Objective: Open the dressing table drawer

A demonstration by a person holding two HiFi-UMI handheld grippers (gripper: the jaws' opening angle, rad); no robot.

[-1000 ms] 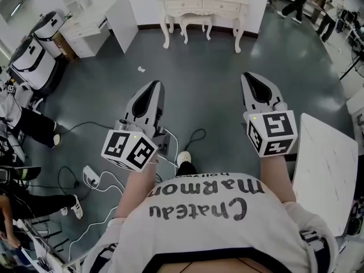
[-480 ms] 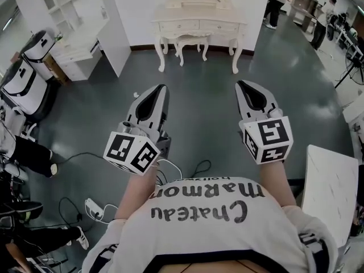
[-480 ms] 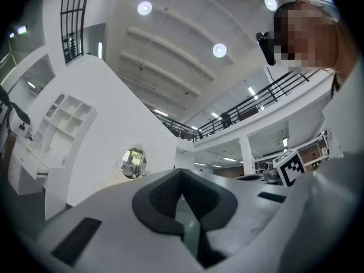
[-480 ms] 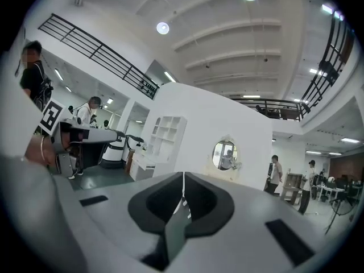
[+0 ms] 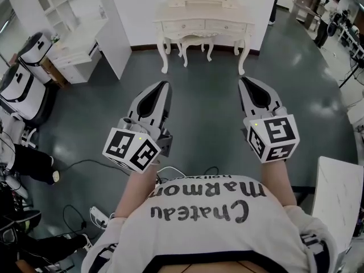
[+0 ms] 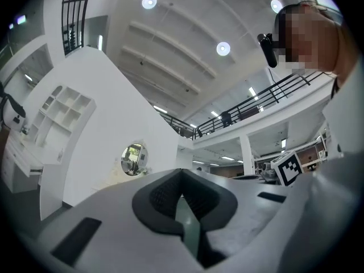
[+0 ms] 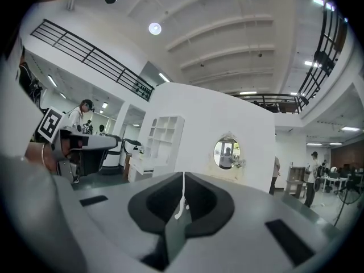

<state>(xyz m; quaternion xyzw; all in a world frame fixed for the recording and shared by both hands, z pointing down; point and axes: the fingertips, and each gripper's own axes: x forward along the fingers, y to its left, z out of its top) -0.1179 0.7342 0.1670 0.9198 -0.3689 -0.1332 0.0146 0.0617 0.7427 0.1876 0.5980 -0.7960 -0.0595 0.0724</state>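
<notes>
A cream dressing table (image 5: 203,26) with curved legs stands against the white wall at the top of the head view, its drawers (image 5: 183,25) closed and a stool (image 5: 193,43) tucked under it. Its oval mirror (image 7: 227,153) shows ahead in the right gripper view and as the oval mirror (image 6: 133,158) in the left gripper view. My left gripper (image 5: 162,86) and right gripper (image 5: 245,82) are held side by side over the grey floor, well short of the table. Both are shut with nothing in them.
A white shelf unit with a desk (image 5: 74,44) stands left of the dressing table. Rounded white-and-black machines (image 5: 20,84) and floor cables (image 5: 91,164) lie at the left. A white tabletop (image 5: 338,201) is at the right. People (image 5: 333,13) stand far right.
Both grippers and the person have moved forward across the floor; the dressing table now looks closer and larger. The jaws stayed shut.
</notes>
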